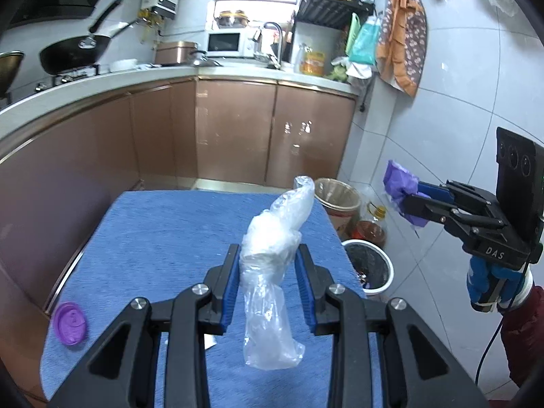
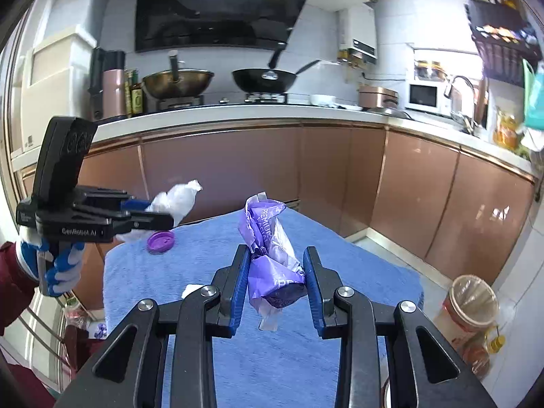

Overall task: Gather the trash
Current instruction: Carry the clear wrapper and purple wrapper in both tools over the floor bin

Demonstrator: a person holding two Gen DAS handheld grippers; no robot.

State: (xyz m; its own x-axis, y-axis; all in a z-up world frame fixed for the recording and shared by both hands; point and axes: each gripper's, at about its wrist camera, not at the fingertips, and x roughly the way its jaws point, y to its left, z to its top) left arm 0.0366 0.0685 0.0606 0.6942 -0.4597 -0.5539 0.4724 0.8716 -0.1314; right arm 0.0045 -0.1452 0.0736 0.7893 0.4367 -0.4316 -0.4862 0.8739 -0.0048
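Left gripper [image 1: 268,255] clamped crumpled clear plastic bag [image 1: 272,272] above blue table [image 1: 153,238]; right gripper [image 1: 404,197] held purple wrapper [image 1: 399,183] over white bin [image 1: 370,265]; purple lid [image 1: 70,323] on table.

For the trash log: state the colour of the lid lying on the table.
Purple lid on the blue cloth; clearest in the right wrist view.
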